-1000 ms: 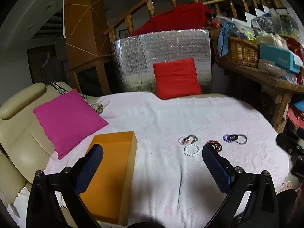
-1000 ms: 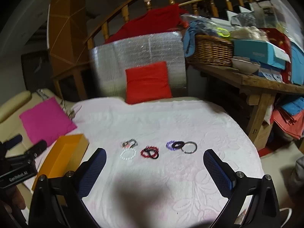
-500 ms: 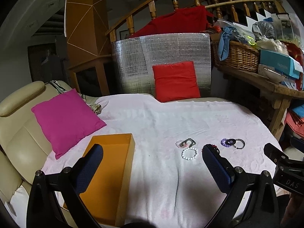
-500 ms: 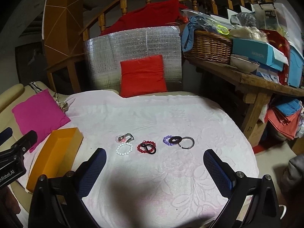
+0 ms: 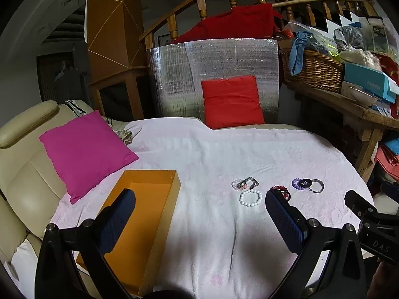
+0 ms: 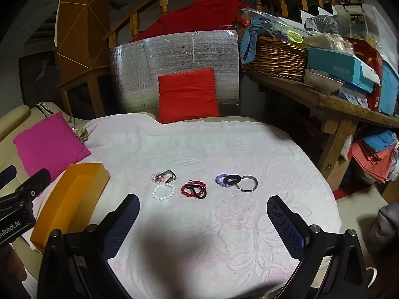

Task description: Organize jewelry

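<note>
Several bracelets lie in a row on the white blanket (image 6: 224, 224): a white bead bracelet (image 6: 163, 191), a silver-pink one (image 6: 164, 176), a red bead bracelet with a black ring (image 6: 194, 188), a purple bead bracelet with a black ring (image 6: 225, 180) and a grey ring (image 6: 247, 183). The white one also shows in the left wrist view (image 5: 250, 197). An open orange box (image 5: 139, 224) lies at the left. My left gripper (image 5: 199, 220) is open and empty beside the box. My right gripper (image 6: 203, 224) is open and empty, short of the bracelets.
A pink cushion (image 5: 84, 149) lies left of the box on a cream sofa. A red cushion (image 6: 188, 94) leans on a silver foil panel at the back. A wooden table (image 6: 324, 99) with a wicker basket and boxes stands at the right.
Both grippers have drawn back and risen a little. The right gripper has come into the left wrist view at the right edge. Nothing was picked up.
</note>
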`<state>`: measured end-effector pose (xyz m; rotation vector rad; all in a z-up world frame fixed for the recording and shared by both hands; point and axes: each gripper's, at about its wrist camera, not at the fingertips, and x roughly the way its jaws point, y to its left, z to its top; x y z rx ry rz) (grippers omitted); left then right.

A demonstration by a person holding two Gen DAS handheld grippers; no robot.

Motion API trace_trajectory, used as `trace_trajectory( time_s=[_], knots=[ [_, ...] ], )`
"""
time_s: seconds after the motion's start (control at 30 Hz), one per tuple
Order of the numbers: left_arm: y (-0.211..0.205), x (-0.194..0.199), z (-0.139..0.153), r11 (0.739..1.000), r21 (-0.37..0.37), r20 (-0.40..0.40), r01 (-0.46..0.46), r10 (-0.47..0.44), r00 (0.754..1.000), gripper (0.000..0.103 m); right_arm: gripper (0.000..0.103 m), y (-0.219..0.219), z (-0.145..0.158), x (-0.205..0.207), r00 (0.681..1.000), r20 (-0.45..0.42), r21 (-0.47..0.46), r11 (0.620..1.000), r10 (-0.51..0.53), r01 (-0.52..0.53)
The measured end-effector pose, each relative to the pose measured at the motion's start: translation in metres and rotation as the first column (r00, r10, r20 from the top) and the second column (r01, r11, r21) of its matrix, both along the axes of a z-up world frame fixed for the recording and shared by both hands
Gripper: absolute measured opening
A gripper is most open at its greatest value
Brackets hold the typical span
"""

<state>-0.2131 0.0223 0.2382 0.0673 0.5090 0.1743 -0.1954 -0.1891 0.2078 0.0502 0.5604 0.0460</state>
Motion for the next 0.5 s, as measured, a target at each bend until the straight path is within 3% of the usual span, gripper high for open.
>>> trace_trajectory(
  time_s=[0.17, 0.5],
  knots=[
    [0.0, 0.005, -0.003, 1.0, 0.005, -0.006, -0.006, 0.006, 1.0, 0.103, 0.103, -0.002, -0.002, 0.007, 1.0, 0.0, 0.004, 1.0, -0.017, 0.017],
    [-0.001, 0.016, -0.009, 1.0, 0.012, -0.018, -0.011, 0.012, 1.0, 0.103, 0.103, -0.017, 0.001, 0.015, 0.992, 0.11, 0.039, 0.998, -0.062, 0.058]
  ],
)
